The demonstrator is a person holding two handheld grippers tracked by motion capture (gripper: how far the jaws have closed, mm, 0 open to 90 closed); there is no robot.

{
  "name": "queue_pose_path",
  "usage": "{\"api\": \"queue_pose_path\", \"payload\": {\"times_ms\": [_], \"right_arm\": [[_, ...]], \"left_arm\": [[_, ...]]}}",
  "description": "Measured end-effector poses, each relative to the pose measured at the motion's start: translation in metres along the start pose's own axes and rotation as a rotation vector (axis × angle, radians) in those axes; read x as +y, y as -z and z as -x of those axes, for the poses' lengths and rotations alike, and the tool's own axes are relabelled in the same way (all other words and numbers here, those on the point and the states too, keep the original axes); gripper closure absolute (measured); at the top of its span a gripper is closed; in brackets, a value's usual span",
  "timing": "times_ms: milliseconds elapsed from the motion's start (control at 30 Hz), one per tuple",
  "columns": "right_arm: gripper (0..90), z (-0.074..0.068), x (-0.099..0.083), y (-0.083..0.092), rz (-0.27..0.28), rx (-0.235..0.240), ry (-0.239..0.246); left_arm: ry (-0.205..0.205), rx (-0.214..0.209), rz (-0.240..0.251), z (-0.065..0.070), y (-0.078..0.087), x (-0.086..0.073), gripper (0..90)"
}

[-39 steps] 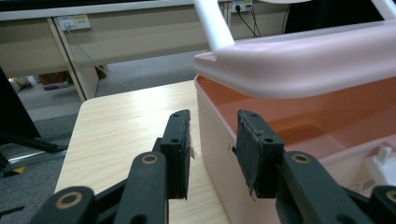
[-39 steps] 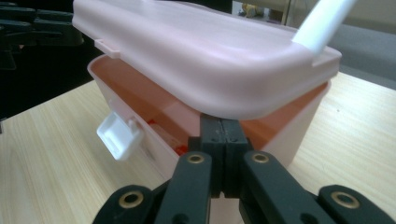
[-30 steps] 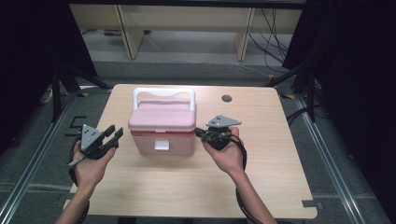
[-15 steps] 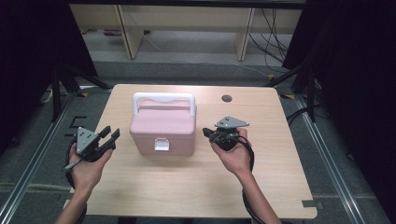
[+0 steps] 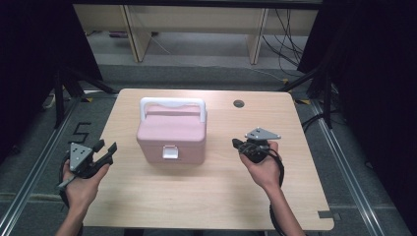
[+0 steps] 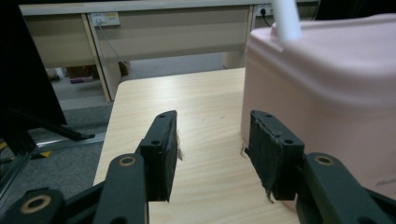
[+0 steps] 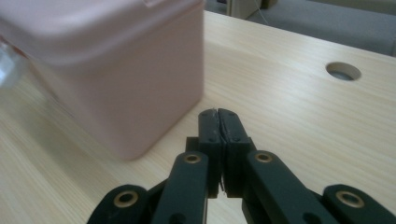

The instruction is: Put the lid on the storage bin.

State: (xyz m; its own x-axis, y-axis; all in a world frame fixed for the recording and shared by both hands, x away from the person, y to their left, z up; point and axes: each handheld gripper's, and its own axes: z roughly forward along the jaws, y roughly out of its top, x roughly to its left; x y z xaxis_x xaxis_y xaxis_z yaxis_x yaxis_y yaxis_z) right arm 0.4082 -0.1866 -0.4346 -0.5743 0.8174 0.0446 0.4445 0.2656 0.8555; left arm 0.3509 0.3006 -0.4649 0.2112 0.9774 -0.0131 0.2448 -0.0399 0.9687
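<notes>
A pink lidded box [image 5: 172, 135] with a white handle [image 5: 172, 104] and a white front latch [image 5: 170, 152] stands closed on the wooden table [image 5: 206, 191]. My left gripper [image 5: 105, 150] is held open at the table's left edge, a short way left of the box, with nothing between its jaws. The left gripper view has the box's side [image 6: 327, 93] just beyond my left gripper [image 6: 212, 149]. My right gripper [image 5: 237, 144] is shut and empty to the right of the box, clear of it. The right gripper view has the box [image 7: 107, 65] ahead and left of my right gripper [image 7: 218, 122].
A round cable hole [image 5: 239, 103] sits in the table's far right part. Pale wooden shelving [image 5: 192, 24] stands beyond the table on a grey floor. Dark frames and cables flank both sides. Bare tabletop lies in front of the box.
Both grippers have drawn away from the box: the left one outward to the table's left edge, the right one to the right and nearer the person. The box has stayed put.
</notes>
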Motion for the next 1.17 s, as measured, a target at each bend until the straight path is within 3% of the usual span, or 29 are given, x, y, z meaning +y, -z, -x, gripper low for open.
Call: {"api": "queue_pose_path", "payload": {"times_ms": [67, 133, 200, 267, 367, 400, 433, 533, 567, 633, 800, 900, 967, 1000, 1033, 1167], "right_arm": [[88.3, 0.006, -0.007, 0.002, 0.000, 0.000, -0.023], [87.1, 0.012, -0.013, 0.006, -0.014, -0.027, -0.013], [86.1, 0.016, -0.021, 0.007, -0.022, -0.027, -0.045], [85.5, 0.022, -0.029, 0.011, -0.023, -0.058, -0.035], [83.5, 0.030, -0.040, 0.015, -0.034, -0.056, -0.071], [82.7, 0.031, -0.044, 0.017, -0.043, -0.076, -0.090], [82.4, 0.035, -0.048, 0.019, -0.039, -0.092, -0.071], [80.5, 0.040, -0.061, 0.021, -0.042, -0.098, -0.108], [79.8, 0.042, -0.065, 0.023, -0.051, -0.114, -0.089], [77.8, 0.042, -0.073, 0.024, -0.053, -0.115, -0.125], [74.8, 0.045, -0.090, 0.025, -0.041, -0.129, -0.124], [72.6, 0.042, -0.094, 0.025, -0.015, -0.127, -0.165], [70.5, 0.045, -0.095, 0.024, 0.011, -0.142, -0.129], [69.9, 0.045, -0.095, 0.024, 0.016, -0.136, -0.131], [69.3, 0.042, -0.095, 0.024, 0.006, -0.130, -0.162], [67.3, 0.041, -0.095, 0.024, 0.019, -0.122, -0.151]], "left_arm": [[0.003, 0.008, -0.001, -0.003, 0.001, -0.006, 51.2], [0.005, 0.019, -0.010, -0.006, 0.002, -0.011, 50.9], [0.009, 0.033, -0.008, -0.009, 0.002, -0.018, 50.6], [0.014, 0.043, -0.015, -0.011, 0.002, -0.026, 50.4], [0.025, 0.046, -0.022, -0.014, 0.001, -0.037, 49.9], [0.026, 0.044, -0.020, -0.014, 0.001, -0.040, 49.7], [0.027, 0.048, -0.026, -0.015, 0.001, -0.043, 49.4], [0.031, 0.052, -0.023, -0.018, 0.002, -0.047, 48.5], [0.033, 0.055, -0.018, -0.018, 0.002, -0.049, 48.2], [0.043, 0.056, -0.012, -0.020, 0.001, -0.053, 47.8], [0.035, 0.050, -0.014, -0.020, 0.001, -0.057, 47.0], [0.040, 0.037, 0.007, -0.019, 0.001, -0.058, 46.7], [0.039, 0.049, -0.004, -0.018, 0.003, -0.058, 46.5], [0.042, 0.049, 0.000, -0.018, 0.003, -0.058, 46.3], [0.039, 0.048, 0.001, -0.018, 0.003, -0.058, 46.1], [0.042, 0.046, 0.015, -0.017, 0.003, -0.059, 45.6]]}}
